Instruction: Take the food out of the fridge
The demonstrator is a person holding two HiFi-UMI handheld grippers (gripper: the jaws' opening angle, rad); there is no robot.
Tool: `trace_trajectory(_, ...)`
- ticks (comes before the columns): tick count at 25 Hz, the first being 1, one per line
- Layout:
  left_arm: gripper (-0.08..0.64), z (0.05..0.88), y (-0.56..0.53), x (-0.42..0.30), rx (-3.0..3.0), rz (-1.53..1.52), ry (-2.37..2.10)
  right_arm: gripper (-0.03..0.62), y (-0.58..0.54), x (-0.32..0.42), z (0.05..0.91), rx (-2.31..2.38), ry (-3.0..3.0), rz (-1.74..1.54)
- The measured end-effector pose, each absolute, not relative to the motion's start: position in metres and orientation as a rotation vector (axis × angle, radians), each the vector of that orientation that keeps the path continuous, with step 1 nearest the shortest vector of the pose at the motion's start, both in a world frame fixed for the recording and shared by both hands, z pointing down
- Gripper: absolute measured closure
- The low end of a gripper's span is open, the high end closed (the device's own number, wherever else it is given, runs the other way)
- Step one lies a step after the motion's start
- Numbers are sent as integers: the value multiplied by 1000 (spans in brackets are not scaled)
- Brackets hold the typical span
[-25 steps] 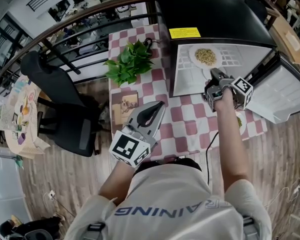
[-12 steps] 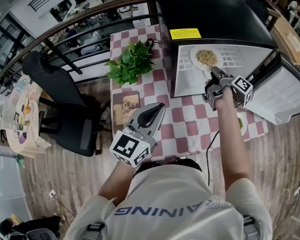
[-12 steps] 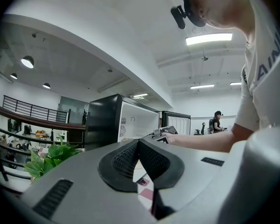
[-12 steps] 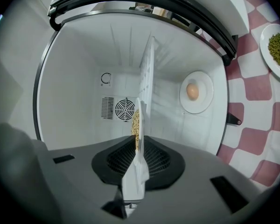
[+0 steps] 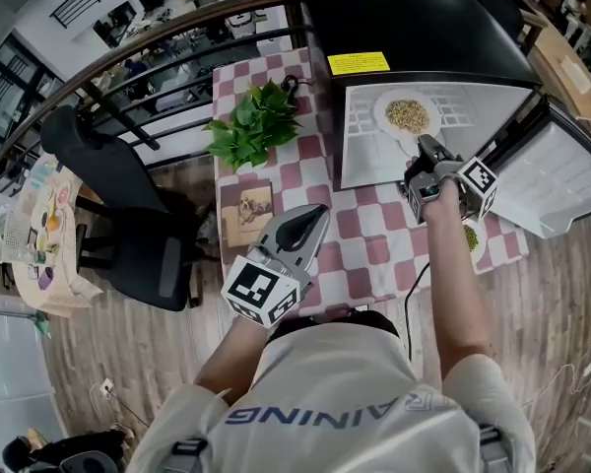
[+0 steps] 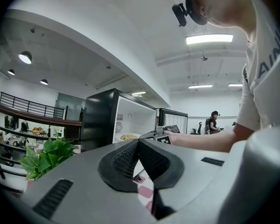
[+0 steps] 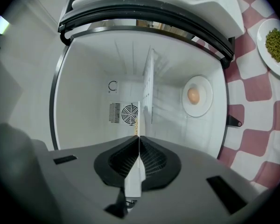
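A black fridge (image 5: 424,28) stands open on the checked table (image 5: 374,244). On its white shelf lies a plate of pale grains (image 5: 406,114). My right gripper (image 5: 426,149) reaches in at the plate's near rim. In the right gripper view the plate shows edge-on (image 7: 139,113) between the pads; the jaws have just been closing and now pinch it. Lower inside sits a small plate with an egg-like lump (image 7: 194,95). My left gripper (image 5: 310,217) hovers over the table's front, shut and holding nothing (image 6: 138,146).
A plate of green food (image 5: 470,236) rests on the table under my right arm. The fridge door (image 5: 561,180) swings out to the right. A leafy plant (image 5: 256,121) stands at the table's far left, and a black chair (image 5: 108,195) sits beside the table.
Hardly anything differs in the head view. Both grippers stay where they were, the right one at the plate's rim.
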State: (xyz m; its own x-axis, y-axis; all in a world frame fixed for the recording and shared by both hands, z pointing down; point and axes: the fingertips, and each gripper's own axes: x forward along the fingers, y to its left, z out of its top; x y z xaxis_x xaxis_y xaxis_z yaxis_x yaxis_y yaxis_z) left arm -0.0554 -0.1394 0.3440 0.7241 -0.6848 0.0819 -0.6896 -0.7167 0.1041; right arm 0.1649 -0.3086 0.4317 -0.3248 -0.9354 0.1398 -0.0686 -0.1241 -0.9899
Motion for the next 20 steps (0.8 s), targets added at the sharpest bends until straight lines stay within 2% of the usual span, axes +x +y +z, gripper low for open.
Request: trace_trajectory(20,552,369,-127,6,2866,137,-764,567,-173,212,436,-1160,1346,-1370)
